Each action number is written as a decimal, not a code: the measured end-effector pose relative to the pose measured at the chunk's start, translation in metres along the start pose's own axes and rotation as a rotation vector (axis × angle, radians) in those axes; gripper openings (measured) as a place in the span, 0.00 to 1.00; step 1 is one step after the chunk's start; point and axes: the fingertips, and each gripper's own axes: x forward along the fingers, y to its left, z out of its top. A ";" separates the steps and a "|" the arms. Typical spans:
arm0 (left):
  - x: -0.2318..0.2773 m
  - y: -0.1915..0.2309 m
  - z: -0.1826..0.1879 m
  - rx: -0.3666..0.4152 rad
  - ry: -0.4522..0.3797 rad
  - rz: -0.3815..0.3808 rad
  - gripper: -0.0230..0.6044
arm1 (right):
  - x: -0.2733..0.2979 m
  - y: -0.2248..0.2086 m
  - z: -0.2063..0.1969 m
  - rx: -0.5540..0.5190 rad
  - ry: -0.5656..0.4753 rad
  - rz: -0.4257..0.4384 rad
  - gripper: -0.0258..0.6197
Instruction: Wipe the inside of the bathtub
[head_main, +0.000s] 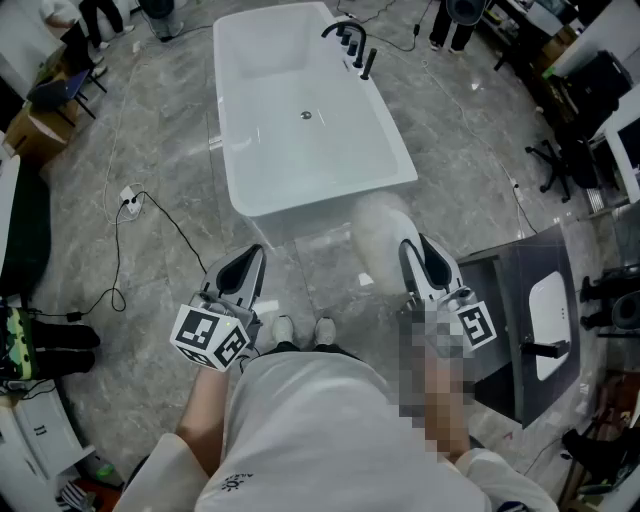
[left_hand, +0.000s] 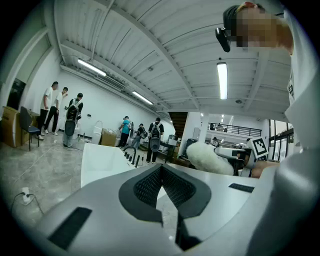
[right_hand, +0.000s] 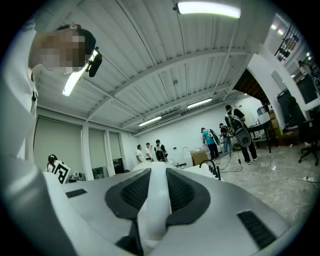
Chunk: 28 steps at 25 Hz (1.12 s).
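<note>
The white bathtub (head_main: 300, 140) stands on the grey floor ahead of me, with a black faucet (head_main: 350, 42) on its right rim and a drain (head_main: 306, 115) in its bottom. My right gripper (head_main: 410, 248) is shut on the white handle (right_hand: 152, 205) of a fluffy white duster (head_main: 380, 232), whose head hangs just short of the tub's near right corner. My left gripper (head_main: 256, 252) is shut and holds nothing, below the tub's near edge. In the left gripper view the left gripper (left_hand: 161, 167) points at the tub (left_hand: 102, 160), and the duster (left_hand: 210, 157) shows at the right.
A power strip (head_main: 131, 200) with a black cable lies on the floor to the left. A dark vanity with a white sink (head_main: 548, 325) stands at my right. Office chairs (head_main: 562, 160), boxes and several people (left_hand: 52, 107) stand around the room's edges.
</note>
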 end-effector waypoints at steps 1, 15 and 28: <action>0.000 0.003 0.001 -0.001 0.000 0.000 0.05 | 0.002 0.001 0.001 0.000 -0.001 -0.001 0.19; 0.005 0.008 0.001 -0.004 -0.001 0.009 0.05 | 0.003 -0.001 0.000 -0.007 0.008 -0.002 0.19; 0.011 0.000 0.001 0.001 -0.002 0.052 0.05 | 0.000 -0.013 0.002 -0.011 0.014 0.041 0.19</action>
